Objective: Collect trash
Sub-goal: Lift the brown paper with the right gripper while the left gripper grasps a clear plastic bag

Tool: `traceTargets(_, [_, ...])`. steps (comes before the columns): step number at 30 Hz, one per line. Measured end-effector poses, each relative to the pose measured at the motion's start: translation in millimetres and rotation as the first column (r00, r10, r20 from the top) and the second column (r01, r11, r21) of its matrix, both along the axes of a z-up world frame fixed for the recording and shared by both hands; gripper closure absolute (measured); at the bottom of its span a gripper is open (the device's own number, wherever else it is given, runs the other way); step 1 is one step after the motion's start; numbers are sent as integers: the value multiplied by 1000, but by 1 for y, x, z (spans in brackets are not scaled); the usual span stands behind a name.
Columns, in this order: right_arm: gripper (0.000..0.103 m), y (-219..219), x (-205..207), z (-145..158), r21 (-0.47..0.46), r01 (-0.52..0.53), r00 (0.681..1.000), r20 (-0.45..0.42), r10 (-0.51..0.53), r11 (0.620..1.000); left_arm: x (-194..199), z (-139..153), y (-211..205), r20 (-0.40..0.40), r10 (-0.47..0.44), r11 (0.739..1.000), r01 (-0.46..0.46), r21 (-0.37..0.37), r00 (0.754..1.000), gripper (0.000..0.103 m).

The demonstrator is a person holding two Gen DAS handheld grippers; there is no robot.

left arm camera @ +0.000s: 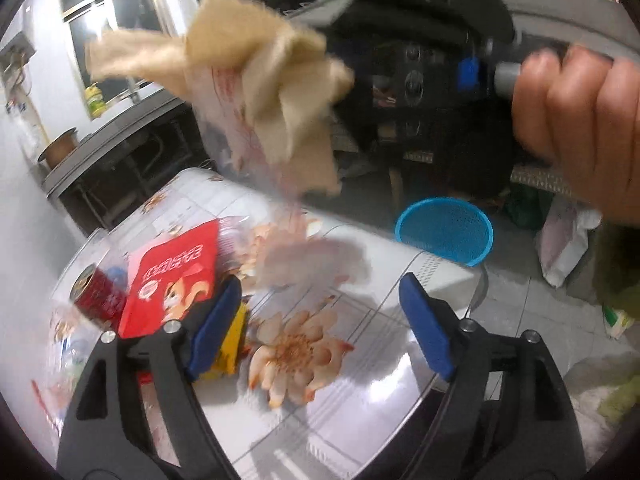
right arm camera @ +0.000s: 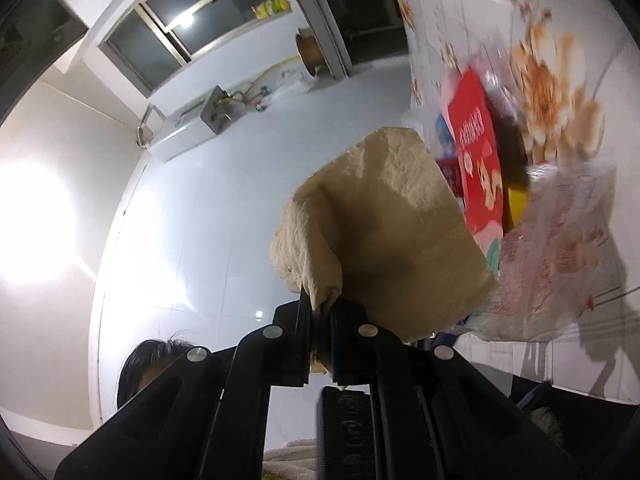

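In the left wrist view my left gripper (left arm camera: 320, 282) stands open above the flower-print table (left arm camera: 360, 380), nothing between its blue pads (left arm camera: 424, 328). A hand (left arm camera: 580, 120) holds the right gripper (left arm camera: 332, 40) high over the table. It is shut on a crumpled tan paper napkin (left arm camera: 256, 64), with a clear printed plastic wrapper (left arm camera: 224, 120) hanging below. In the right wrist view the right gripper (right arm camera: 322, 304) pinches the napkin (right arm camera: 392, 220), and the wrapper (right arm camera: 560, 248) dangles to its right. A red snack packet (left arm camera: 176, 276), a red can (left arm camera: 96, 292) and a yellow packet (left arm camera: 232, 340) lie on the table.
A blue mesh basket (left arm camera: 444, 230) stands on the floor just past the table's far edge. A white bag (left arm camera: 560, 248) lies on the tiles to the right. A counter and a window are at the back left. Dark hair (right arm camera: 156, 364) shows behind the right gripper.
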State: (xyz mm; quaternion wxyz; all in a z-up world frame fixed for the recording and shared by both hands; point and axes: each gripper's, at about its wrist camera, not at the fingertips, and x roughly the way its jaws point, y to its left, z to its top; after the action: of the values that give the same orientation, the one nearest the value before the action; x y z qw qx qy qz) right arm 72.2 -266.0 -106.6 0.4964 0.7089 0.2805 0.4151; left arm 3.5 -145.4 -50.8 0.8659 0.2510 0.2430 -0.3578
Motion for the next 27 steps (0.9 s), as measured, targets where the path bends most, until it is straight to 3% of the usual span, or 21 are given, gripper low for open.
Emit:
traceTargets(2, [96,10,3,-15,19,-23,999,-32,24,1000,2,-4,2,0,12,1000,-12,3,1000,23])
traceTargets(5, [95,15,0,-34,39,-27,996,-79,30,999,5,-19,-7,39,21,997,-24,72,999,23])
traceTargets(10, [95,14,-12,-49,48,-9,993,-114,15,999,8,-42,-18,56,12,985,-22,172,998,49])
traceTargets(14, [95,9,-17,-53,32,3,992,-123,1,999,11,-51,-21,59,32,978,-43,203,998,62])
traceTargets(22, [95,-28,-35,-41,-109,107,985,-121,-120,988,17,-49,-22,43,46,976,-54,212,998,67])
traceTargets(27, [95,-61,-49,-27,-146,202,973,-79,-215,968,17,-49,-17,38,53,975,-60,216,998,67])
